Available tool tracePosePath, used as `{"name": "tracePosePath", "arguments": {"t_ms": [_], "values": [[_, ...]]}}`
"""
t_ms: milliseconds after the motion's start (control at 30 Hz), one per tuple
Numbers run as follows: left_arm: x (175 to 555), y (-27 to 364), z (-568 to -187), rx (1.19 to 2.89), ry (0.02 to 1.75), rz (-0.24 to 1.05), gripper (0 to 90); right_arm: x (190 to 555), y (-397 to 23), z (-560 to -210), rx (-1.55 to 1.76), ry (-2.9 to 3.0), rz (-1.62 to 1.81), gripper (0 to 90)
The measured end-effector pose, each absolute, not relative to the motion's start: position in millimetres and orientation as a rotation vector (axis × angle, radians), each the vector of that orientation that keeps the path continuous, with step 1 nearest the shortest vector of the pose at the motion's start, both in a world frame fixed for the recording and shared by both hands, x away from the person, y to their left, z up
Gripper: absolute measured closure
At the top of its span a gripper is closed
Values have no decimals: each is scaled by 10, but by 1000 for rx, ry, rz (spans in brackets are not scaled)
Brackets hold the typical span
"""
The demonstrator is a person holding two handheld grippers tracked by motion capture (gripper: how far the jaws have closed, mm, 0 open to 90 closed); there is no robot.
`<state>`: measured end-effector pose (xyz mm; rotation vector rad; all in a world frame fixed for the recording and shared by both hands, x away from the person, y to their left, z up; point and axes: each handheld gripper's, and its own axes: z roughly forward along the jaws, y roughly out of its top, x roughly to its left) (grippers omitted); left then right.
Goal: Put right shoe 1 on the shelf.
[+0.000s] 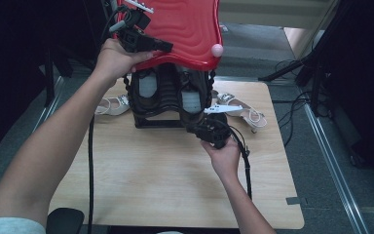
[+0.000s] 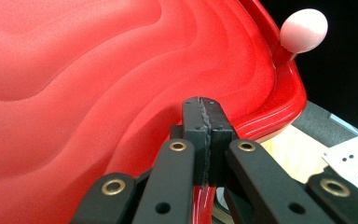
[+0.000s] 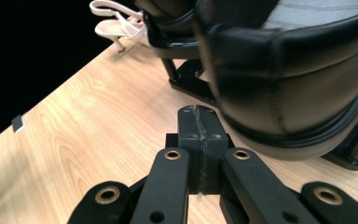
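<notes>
The left tool (image 1: 163,47) has its jaws pressed together on the near rim of a red lid (image 1: 185,24), which is raised and tilted above a black rack (image 1: 170,105); in the left gripper view the rim (image 2: 279,112) runs into the closed jaw tips (image 2: 207,116). The left hand (image 1: 114,61) grips that tool at the far left of the desk (image 1: 175,175). A pink knob (image 1: 217,49) sits at the lid's right corner.

The right tool (image 1: 205,127) is closed with nothing between its jaws. In the right gripper view its tips (image 3: 199,126) sit just beside the lower edge of a black shoe (image 3: 289,93), low over the desk; whether they touch it I cannot tell. The right hand (image 1: 224,156) holds this tool near the rack's right front corner.

Under the lid, the rack holds two dark shoes (image 1: 148,90) side by side. Pale strappy sandals lie on the desk at either side of the rack, one to the left (image 1: 112,105) and one to the right (image 1: 246,112).
</notes>
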<state>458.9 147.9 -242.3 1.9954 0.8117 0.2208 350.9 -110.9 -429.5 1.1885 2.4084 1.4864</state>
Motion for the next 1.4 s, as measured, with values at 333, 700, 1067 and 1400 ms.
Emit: {"name": "tracePosePath", "arguments": {"t_ms": [333,700,1067,1400], "values": [[4595,1480,-2417,2000,816,217,900,3659,-967,-4321,1182,2439,1472,900],[4598,1485,-2419,1997,818,211,900,3870,-896,-4236,1192,2399,1445,900],[4602,1482,-2419,1993,826,209,900,4083,-851,-4150,1210,2349,1396,900],[4580,1494,-2425,1993,813,233,900,4087,-884,-4129,1155,2324,1356,900]]}}
